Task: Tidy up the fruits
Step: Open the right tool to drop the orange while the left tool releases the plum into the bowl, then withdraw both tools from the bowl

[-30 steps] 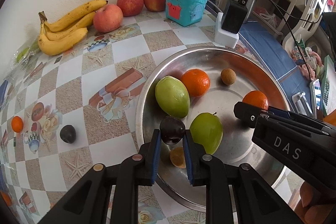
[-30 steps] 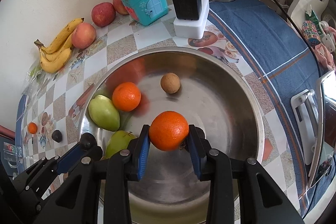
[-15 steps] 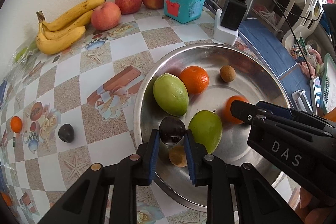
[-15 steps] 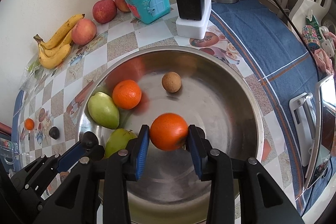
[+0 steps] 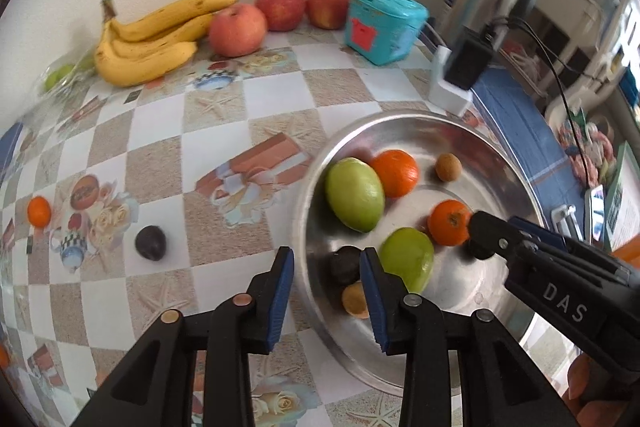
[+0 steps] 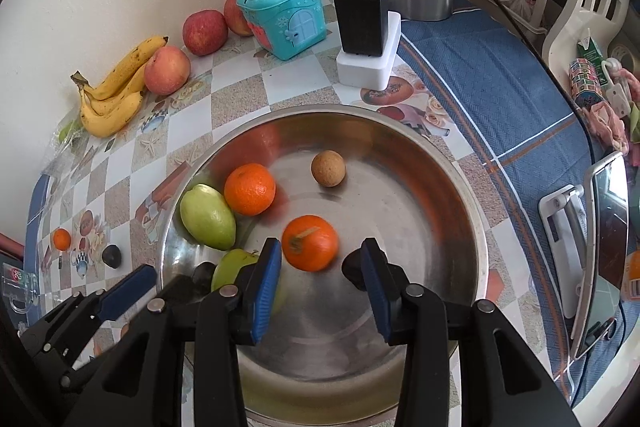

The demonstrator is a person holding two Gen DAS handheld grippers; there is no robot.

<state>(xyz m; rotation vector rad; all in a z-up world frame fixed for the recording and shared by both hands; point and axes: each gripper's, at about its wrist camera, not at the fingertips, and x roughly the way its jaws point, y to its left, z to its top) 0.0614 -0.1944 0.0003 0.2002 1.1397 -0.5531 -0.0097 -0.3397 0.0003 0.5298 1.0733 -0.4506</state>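
A dark plum (image 5: 346, 265) lies inside the steel bowl (image 5: 460, 283), near its left rim. My left gripper (image 5: 326, 275) straddles that rim; its jaws are opening and no pad presses the plum. In the right wrist view an orange (image 6: 310, 243) rests on the floor of the bowl (image 6: 400, 207). My right gripper (image 6: 320, 259) stands open around the orange with gaps on both sides. The bowl also holds two green fruits (image 5: 354, 193), a second orange (image 5: 394, 173) and a small brown fruit (image 5: 448, 167).
On the checkered cloth left of the bowl lie another dark plum (image 5: 150, 243) and a small orange (image 5: 39, 211). Bananas (image 5: 152, 39), three apples (image 5: 238, 29) and a teal box (image 5: 384, 23) line the wall. A charger block (image 6: 362, 23) and kettle stand behind the bowl.
The left jaws have parted and let go of the dark plum, and that gripper has shifted left over the bowl's rim. The right jaws widened and the orange now sits free in the bowl.
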